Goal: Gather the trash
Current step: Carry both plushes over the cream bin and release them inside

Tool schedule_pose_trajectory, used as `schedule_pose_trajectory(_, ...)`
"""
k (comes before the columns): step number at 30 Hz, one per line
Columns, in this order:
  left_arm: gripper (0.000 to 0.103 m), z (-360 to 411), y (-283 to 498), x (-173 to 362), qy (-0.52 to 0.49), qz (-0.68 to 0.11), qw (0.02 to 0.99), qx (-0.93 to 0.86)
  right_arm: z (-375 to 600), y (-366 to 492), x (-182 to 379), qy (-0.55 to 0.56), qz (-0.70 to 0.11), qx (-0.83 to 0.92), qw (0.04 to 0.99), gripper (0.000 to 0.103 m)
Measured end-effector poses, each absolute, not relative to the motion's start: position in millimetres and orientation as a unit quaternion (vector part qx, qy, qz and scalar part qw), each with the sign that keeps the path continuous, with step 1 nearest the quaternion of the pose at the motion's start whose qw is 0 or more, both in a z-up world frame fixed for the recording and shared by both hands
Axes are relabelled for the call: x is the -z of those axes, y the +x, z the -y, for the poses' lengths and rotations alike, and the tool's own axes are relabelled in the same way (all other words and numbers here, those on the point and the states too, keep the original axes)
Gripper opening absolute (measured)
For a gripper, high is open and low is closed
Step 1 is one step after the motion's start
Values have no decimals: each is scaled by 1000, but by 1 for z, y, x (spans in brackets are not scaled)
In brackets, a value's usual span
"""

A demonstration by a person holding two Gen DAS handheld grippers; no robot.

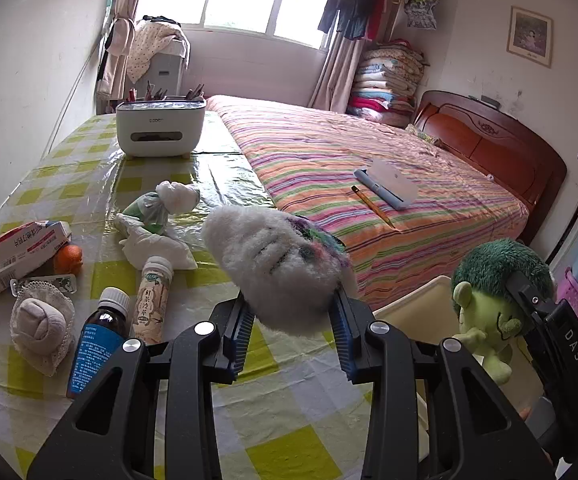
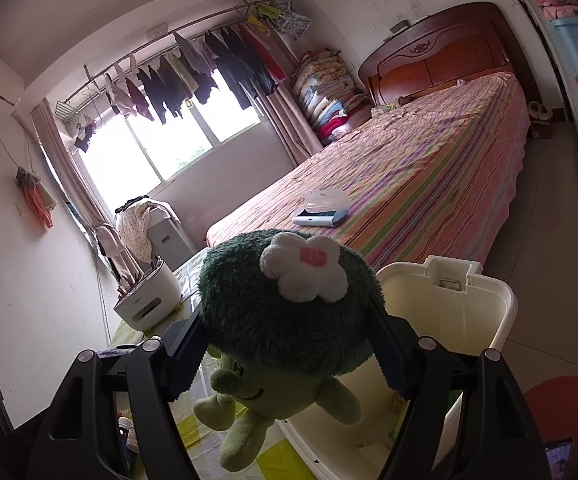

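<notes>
The cream plastic bin (image 2: 485, 320) stands open on the floor just beside the table covered with a green-and-white checked plastic cloth (image 1: 273, 364); its inside is mostly bare, with a small dark speck low on the wall. On the table's far end a white plastic organiser box (image 1: 160, 128) holds pens and other upright tools.

The right gripper (image 2: 289, 344) is clamped on the dark green head of a plush doll with a pale green body and a white flower (image 2: 289, 320), which hangs over the bin's near rim. The left gripper (image 1: 293, 324) is closed on a fluffy white slipper with multicoloured markings (image 1: 277, 256), raised above the table's edge.

On the cloth lie a red-and-white cardboard box (image 1: 25, 250), crumpled white tissues (image 1: 157, 246), a knotted white-and-green plastic bag (image 1: 165, 204), a rolled beige sock on lace (image 1: 41, 326), a brown glass bottle with a blue label (image 1: 97, 344), a beige drink bottle with a white cap (image 1: 153, 298) and an orange (image 1: 69, 260). The striped bed (image 1: 369, 168) beyond bears a white-and-blue case (image 1: 389, 184) and a yellow pencil (image 1: 373, 206).
</notes>
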State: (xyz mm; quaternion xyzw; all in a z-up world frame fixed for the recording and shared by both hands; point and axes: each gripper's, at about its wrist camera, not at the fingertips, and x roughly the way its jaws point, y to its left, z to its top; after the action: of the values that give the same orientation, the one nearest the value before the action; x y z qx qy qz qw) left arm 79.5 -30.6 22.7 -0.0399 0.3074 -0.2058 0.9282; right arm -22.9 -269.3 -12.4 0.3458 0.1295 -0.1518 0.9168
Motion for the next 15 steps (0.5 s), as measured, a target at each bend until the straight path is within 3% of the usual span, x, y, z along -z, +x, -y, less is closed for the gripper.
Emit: schedule_pose_trajectory(15,35,87,67,-20,-14,-313,917,248,296,-43,25,387,-126,213,888,75)
